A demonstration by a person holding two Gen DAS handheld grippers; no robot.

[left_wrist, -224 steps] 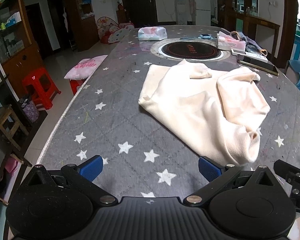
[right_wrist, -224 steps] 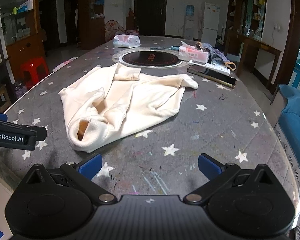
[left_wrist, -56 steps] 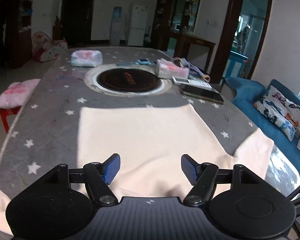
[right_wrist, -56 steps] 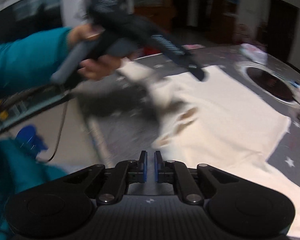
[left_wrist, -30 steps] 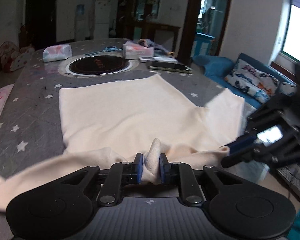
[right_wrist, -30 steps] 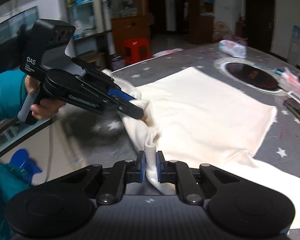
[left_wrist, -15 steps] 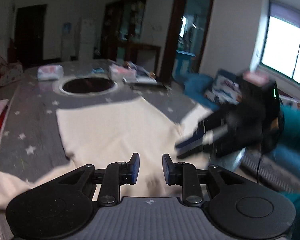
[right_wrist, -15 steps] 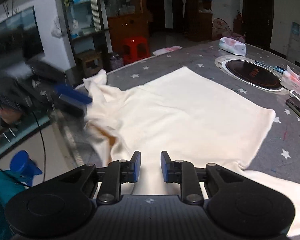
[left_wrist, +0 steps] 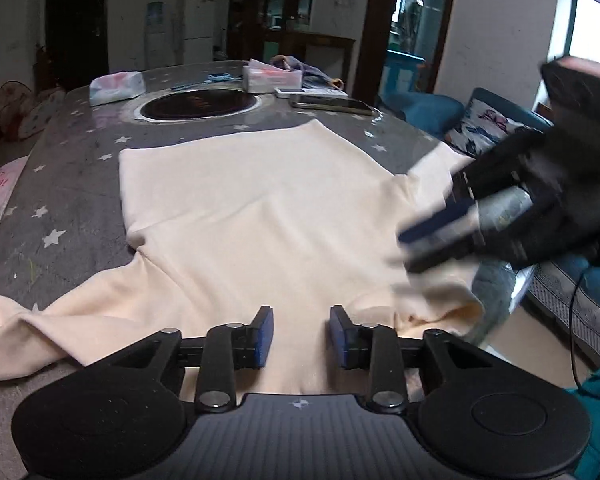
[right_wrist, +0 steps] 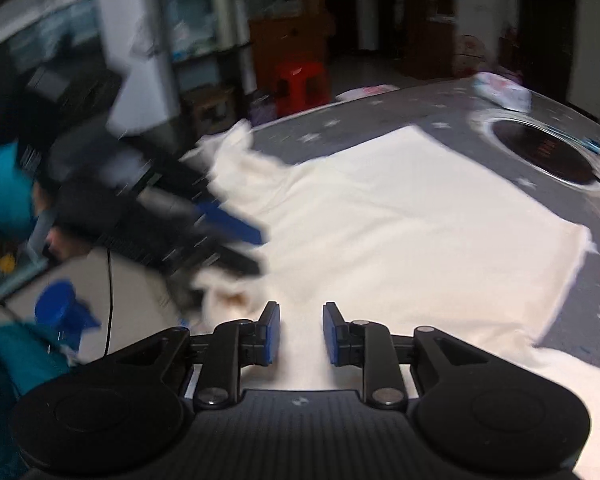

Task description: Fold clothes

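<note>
So I read this as the gap between spreading and folding: the cream garment (left_wrist: 260,208) lies flat and face-down-looking across the star-patterned grey table (left_wrist: 72,200), its body smooth, nothing doubled over yet. Starting at the left, one sleeve (left_wrist: 40,328) trails off toward the near table edge, rumpled rather than laid straight. My left gripper (left_wrist: 301,338) hovers just above the near hem with its blue pads parted and nothing between them, so it grips no cloth. Moving right, the other sleeve (left_wrist: 440,184) bunches near the far table edge, and my right gripper (right_wrist: 299,334) is blurred with motion in the left camera; from its own camera the jaws stand apart over the fabric, empty as well. I judge the next move calls for each tool to pinch a sleeve or a side edge and carry it inward over the body. The bunched cloth at the right wants a clean single-layer pinch, or the fold will drag a wrinkle along.
</note>
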